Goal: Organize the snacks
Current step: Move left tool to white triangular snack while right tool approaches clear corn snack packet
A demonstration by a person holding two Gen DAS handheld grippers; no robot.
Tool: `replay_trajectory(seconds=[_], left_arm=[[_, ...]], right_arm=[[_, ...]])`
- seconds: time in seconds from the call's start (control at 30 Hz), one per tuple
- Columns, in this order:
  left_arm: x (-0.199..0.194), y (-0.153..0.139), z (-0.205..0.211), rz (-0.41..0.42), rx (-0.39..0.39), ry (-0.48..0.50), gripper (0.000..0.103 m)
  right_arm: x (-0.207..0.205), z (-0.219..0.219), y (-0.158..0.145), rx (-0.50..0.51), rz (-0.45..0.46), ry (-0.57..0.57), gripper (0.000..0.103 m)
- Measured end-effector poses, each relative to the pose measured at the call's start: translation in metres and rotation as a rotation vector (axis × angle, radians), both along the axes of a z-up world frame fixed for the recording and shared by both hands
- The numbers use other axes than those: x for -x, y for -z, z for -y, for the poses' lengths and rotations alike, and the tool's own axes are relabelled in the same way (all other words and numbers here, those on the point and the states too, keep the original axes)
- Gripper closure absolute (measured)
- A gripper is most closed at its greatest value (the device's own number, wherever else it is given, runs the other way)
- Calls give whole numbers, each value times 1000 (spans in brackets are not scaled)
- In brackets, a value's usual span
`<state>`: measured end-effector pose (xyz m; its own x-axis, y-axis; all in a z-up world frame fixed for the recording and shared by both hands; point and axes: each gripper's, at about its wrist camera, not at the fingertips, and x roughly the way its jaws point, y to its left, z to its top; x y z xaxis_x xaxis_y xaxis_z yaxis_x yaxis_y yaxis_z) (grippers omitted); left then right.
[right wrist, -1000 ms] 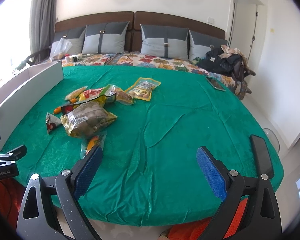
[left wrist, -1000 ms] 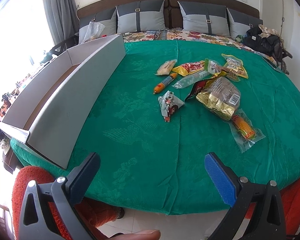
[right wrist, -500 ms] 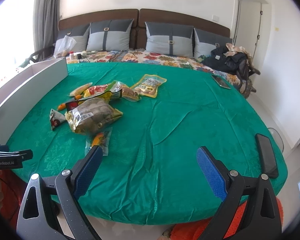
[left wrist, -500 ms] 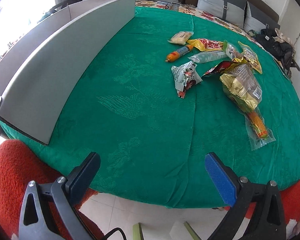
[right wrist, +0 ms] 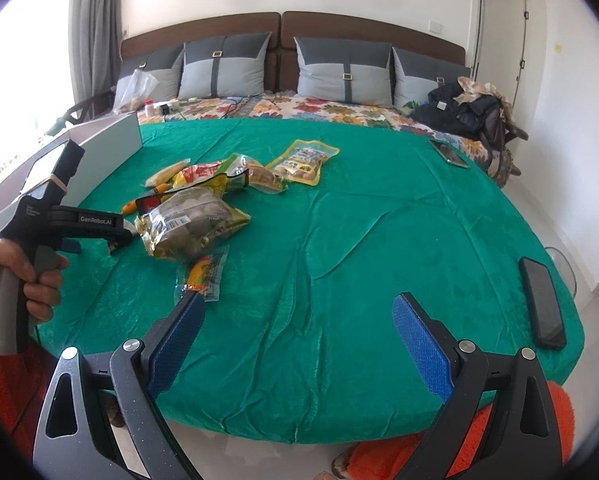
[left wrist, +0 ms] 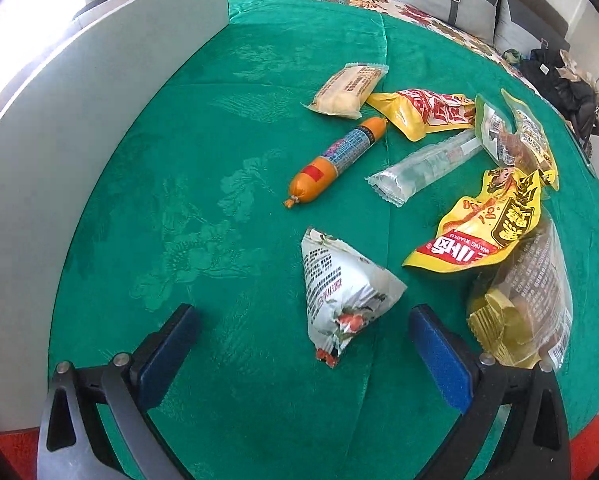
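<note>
With its blue-padded jaws spread wide, the left hand-held gripper straddled the white triangular foil snack packet lying just ahead between them; it probably needed lowering squarely before pinching the packet's puffed middle.

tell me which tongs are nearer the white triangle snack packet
Left. The left tongs are open around the white triangle packet. The right tongs hang open near the table's edge, well to its right.
</note>
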<state>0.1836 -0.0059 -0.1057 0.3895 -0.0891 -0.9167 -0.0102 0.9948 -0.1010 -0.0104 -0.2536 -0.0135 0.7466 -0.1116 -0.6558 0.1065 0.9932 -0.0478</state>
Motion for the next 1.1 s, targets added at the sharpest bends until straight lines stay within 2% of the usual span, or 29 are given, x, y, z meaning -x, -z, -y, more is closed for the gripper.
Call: replay_trajectory(seconds=[0.1, 0.27, 0.37, 0.5, 0.57, 0.7, 0.8, 0.87, 0.93, 1.1], left_arm=[[-14, 3, 13, 13, -61, 29, 0], [-18, 5, 11, 63, -64, 75, 0], [-16, 5, 9, 94, -61, 157, 0], [-19, 4, 1, 44, -64, 277, 0], [-21, 3, -4, 12, -60, 280, 0], [-23, 1, -13, -24, -32, 218, 2], [-16, -4, -5, 14, -2, 239, 18], [-11, -7, 9, 43, -22, 291, 41], [-8, -7, 20, 65, -62, 340, 52], [5, -8, 17, 96, -24, 357, 55]], right_arm=[[-2, 6, 0, -22, -11, 13, 6], [-5, 12, 3, -51, -29, 26, 6], [-6, 14, 3, -63, -35, 31, 6], [-8, 13, 2, -69, -41, 32, 6], [-10, 12, 3, -70, -48, 29, 6], [-12, 9, 5, -58, -56, 18, 6], [-13, 6, 7, -44, -64, 10, 6], [-14, 4, 9, -38, -73, 7, 6], [-14, 2, 11, -31, -84, 6, 6], [-15, 0, 15, -21, -103, 2, 6]])
